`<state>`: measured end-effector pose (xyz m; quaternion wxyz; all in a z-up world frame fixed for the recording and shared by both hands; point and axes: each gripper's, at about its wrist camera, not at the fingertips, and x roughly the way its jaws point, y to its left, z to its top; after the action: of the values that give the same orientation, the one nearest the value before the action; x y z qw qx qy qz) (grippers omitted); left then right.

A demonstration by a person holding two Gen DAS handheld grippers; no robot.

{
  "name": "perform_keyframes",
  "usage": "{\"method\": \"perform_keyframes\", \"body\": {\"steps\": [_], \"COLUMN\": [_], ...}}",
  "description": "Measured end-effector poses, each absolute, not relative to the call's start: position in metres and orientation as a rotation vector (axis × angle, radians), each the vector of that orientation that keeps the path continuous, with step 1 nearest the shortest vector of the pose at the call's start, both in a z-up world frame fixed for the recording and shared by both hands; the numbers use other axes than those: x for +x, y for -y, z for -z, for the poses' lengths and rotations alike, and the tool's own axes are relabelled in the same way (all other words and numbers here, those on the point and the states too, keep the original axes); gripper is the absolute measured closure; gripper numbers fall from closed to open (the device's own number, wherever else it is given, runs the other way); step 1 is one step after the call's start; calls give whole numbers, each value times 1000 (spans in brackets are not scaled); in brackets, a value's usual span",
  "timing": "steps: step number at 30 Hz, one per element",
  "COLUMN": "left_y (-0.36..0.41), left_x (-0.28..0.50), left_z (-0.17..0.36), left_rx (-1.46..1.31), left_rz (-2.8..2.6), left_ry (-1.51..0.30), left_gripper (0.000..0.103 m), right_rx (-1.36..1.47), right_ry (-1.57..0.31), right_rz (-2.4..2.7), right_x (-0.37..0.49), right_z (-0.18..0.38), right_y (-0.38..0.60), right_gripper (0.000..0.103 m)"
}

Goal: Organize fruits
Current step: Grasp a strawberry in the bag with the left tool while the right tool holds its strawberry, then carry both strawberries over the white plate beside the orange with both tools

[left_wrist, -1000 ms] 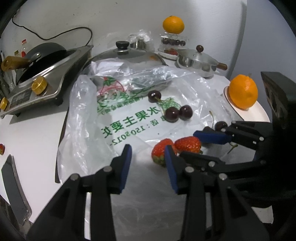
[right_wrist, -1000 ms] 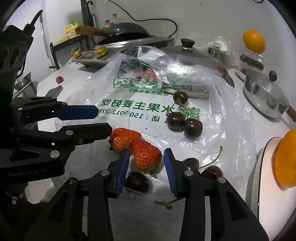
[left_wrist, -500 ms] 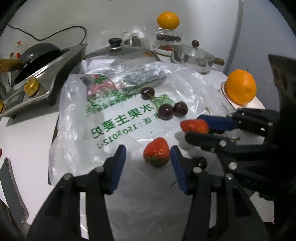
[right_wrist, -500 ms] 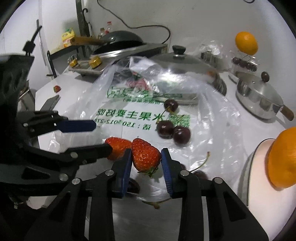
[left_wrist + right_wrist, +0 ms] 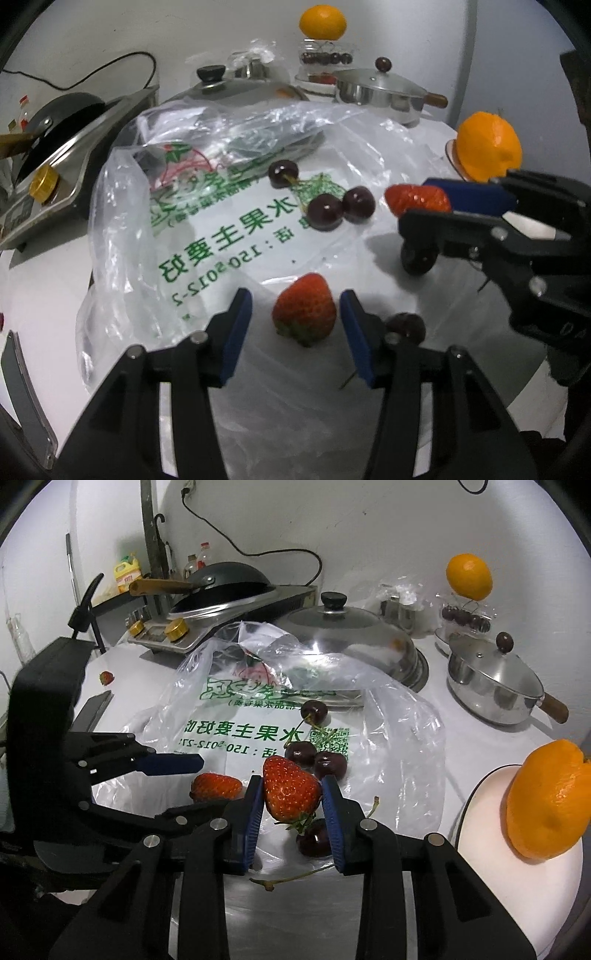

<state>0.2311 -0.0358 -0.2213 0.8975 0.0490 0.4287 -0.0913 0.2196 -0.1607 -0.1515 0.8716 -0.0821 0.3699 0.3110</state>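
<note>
1. Strawberries have parted since a second ago: then the two lay touching on the plastic bag, with the right gripper's fingers straddling one of them; now that held strawberry is pinched between the blue pads and raised clear of the bag.
2. Left gripper has changed too: a second ago its fingers were narrow and beside the fruit, and now they stand partly open on either side of the other strawberry, with a gap at each pad, so nothing is gripped.
3. That second strawberry lies on the bag on the desk, point away from the left camera, green calyx towards it.
4. The held strawberry is bright red, seeded, tip up and leaves hanging down in the right view.
5. Dark cherries sit on the bag: a pair just behind the held berry, a single cherry farther back, and another cherry under the right fingers.
6. An orange rests on a white plate at the right; a second orange perches on a stand at the back.
</note>
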Motion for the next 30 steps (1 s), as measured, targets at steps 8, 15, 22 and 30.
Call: {"method": "perform_keyframes", "body": {"steps": [8,15,22,30], "left_y": [37,38,41,52], "left_x": [230,222,216,211], "left_z": [221,210,191,177], "left_rx": [89,72,67,72], "left_rz": [213,229,231,237], "left_ry": [-881,-859,-820,-797], "left_gripper": [67,68,68,68], "right_rx": [-160,-152,-159,-153], "right_ry": [-734,-698,-680,-679], "right_rz": [-639,-622,-595,-577], "right_x": [214,208,205,200], "right_z": [139,126,118,116], "right_y": [169,178,187,201], "right_gripper": [69,69,69,69]}}
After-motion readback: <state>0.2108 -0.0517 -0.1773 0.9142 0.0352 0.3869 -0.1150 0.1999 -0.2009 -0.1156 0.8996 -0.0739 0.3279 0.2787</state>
